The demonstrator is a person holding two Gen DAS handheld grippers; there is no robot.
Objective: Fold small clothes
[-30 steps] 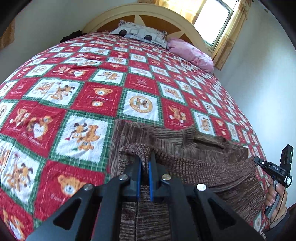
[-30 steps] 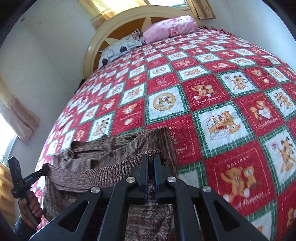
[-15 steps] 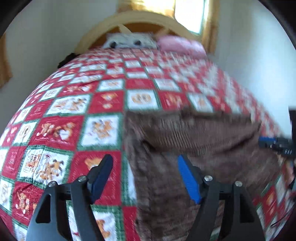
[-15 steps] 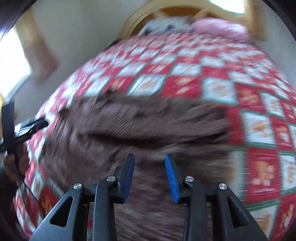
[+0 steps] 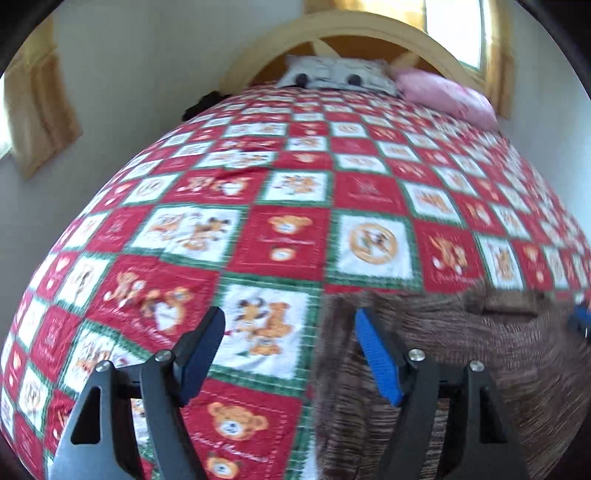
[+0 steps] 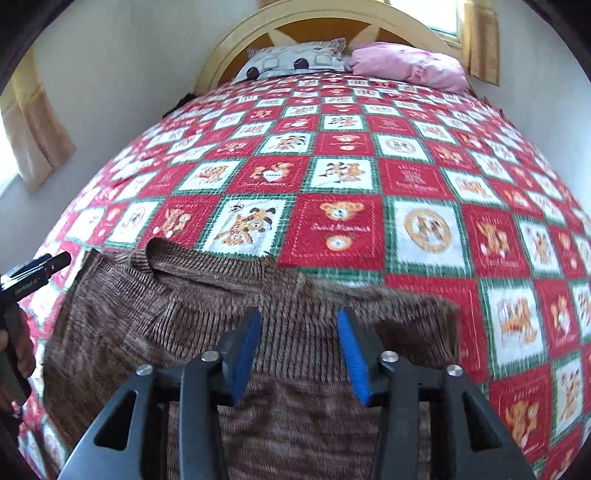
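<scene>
A brown knitted sweater (image 6: pixel 207 317) lies on the bed's red, white and green teddy-bear quilt (image 6: pixel 351 177), collar toward the headboard. In the left wrist view the sweater (image 5: pixel 461 354) fills the lower right. My left gripper (image 5: pixel 291 332) is open and empty, straddling the sweater's left edge over the quilt (image 5: pixel 288 236). My right gripper (image 6: pixel 299 332) is open and empty above the sweater's body. The left gripper's tip (image 6: pixel 55 260) shows at the far left of the right wrist view.
A grey patterned pillow (image 6: pixel 295 61) and a pink pillow (image 6: pixel 410 66) lie against the arched wooden headboard (image 6: pixel 332 26). White walls and yellow curtains (image 6: pixel 33 140) flank the bed. A dark object (image 5: pixel 205 103) sits at the bed's far left edge.
Both grippers were shut on the sweater's folded edge a second ago. They have opened and let it go; the sweater now lies on the quilt and both grippers have drawn back above it.
</scene>
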